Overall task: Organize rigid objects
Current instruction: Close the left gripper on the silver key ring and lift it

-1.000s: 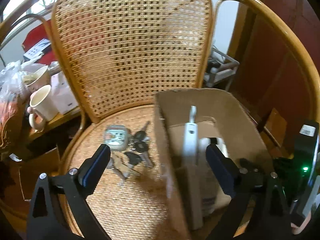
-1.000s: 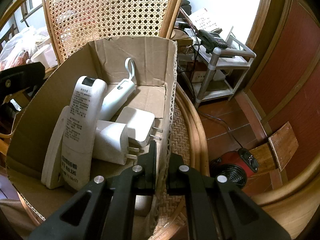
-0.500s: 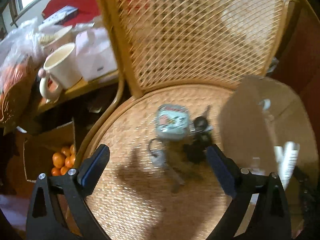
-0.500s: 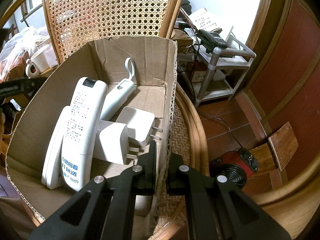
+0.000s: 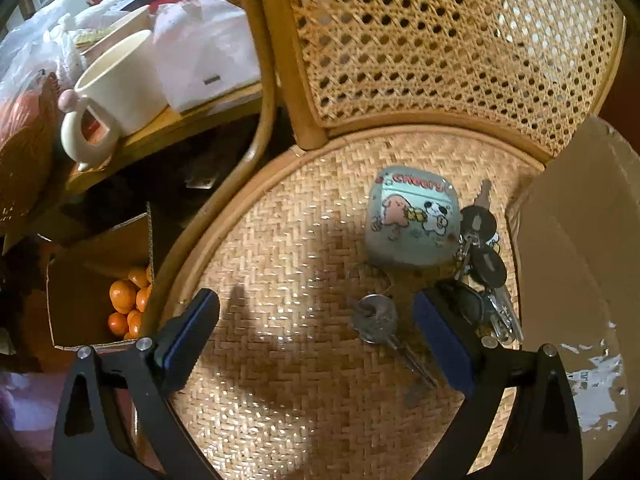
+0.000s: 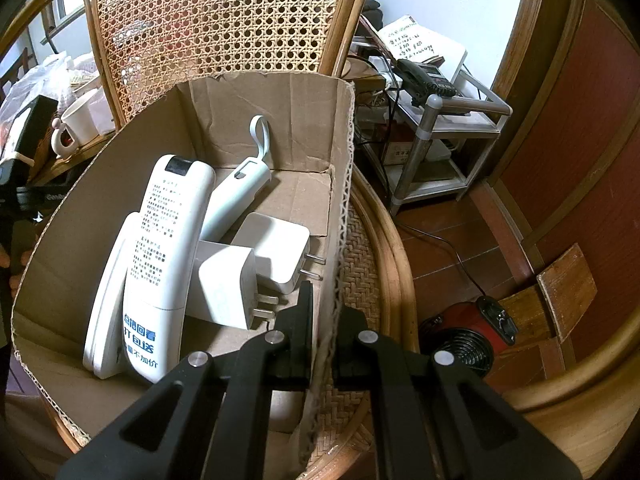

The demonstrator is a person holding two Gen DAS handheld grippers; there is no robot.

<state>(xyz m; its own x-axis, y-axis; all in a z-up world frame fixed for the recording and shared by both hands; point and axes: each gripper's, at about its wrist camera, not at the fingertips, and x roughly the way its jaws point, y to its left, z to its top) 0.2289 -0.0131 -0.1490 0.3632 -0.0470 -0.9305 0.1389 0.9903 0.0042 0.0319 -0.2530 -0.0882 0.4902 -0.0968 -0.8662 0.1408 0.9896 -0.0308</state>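
Observation:
A pale blue cartoon-printed case (image 5: 412,218) lies on the woven chair seat (image 5: 288,240), with a bunch of keys (image 5: 480,264) at its right and one silver key (image 5: 376,320) below it. My left gripper (image 5: 316,324) hangs open above the seat, its right finger over the dark keys. A cardboard box (image 6: 248,112) stands on the seat's right side (image 5: 580,260). It holds two white remotes (image 6: 164,264), a pale blue handled tool (image 6: 240,188) and two white plug adapters (image 6: 248,268). My right gripper (image 6: 322,312) is shut on the box's right wall.
Left of the chair a wooden table carries a cream mug (image 5: 112,92) and a white tissue pack (image 5: 208,48). Below it sits a box of oranges (image 5: 128,304). A metal shelf with a phone (image 6: 436,92) and a small red fan (image 6: 464,336) stand right of the chair.
My left gripper has swung left off the box and sunk toward the seat, so the case and keys now fill its view. The right gripper and the box have not moved.

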